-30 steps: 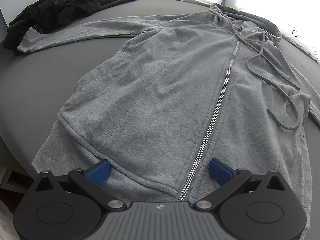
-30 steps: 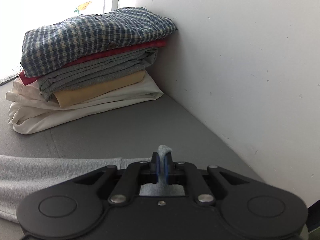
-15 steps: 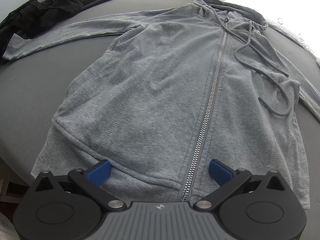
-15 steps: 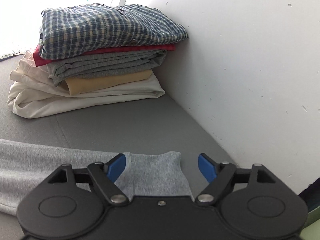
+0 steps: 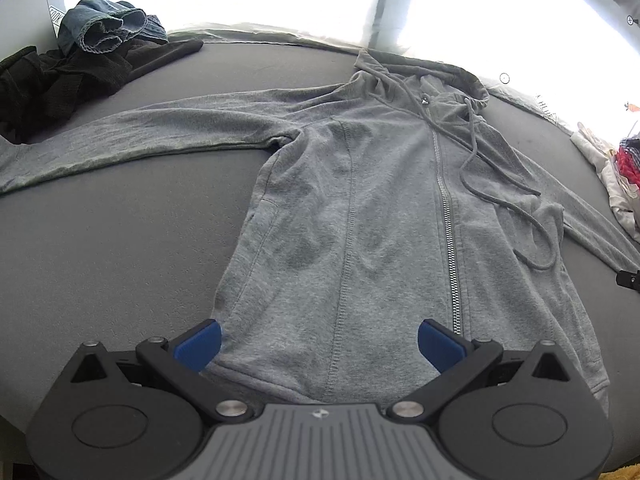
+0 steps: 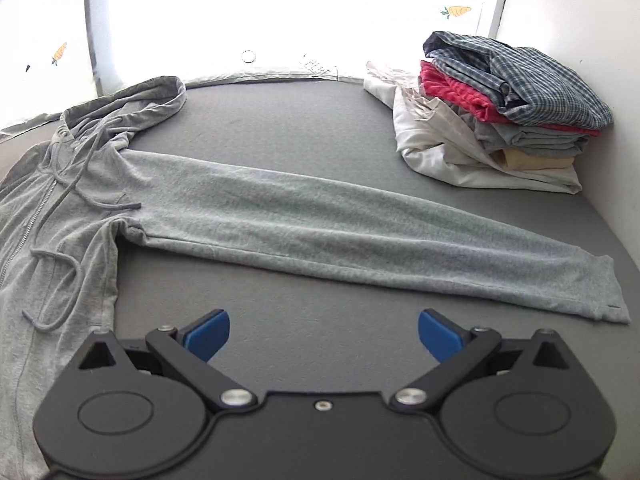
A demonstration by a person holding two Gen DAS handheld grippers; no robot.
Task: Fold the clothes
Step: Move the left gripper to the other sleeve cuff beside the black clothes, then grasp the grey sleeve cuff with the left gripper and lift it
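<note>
A gray table (image 5: 120, 240) by bright windows carries a gray hoodie (image 5: 360, 220) spread flat, zipped, both sleeves stretched out sideways. The left gripper (image 5: 319, 344) hangs over its near hem, jaws wide apart, holding nothing. The right gripper (image 6: 323, 330) is equally wide and empty, near the right sleeve (image 6: 360, 224). A folded stack (image 6: 512, 112) sits far right; dark clothes (image 5: 60, 72) far left.

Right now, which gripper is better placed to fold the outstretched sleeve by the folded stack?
Right gripper: open, with that sleeve lying just ahead. Left gripper is over the hoodie hem.
</note>
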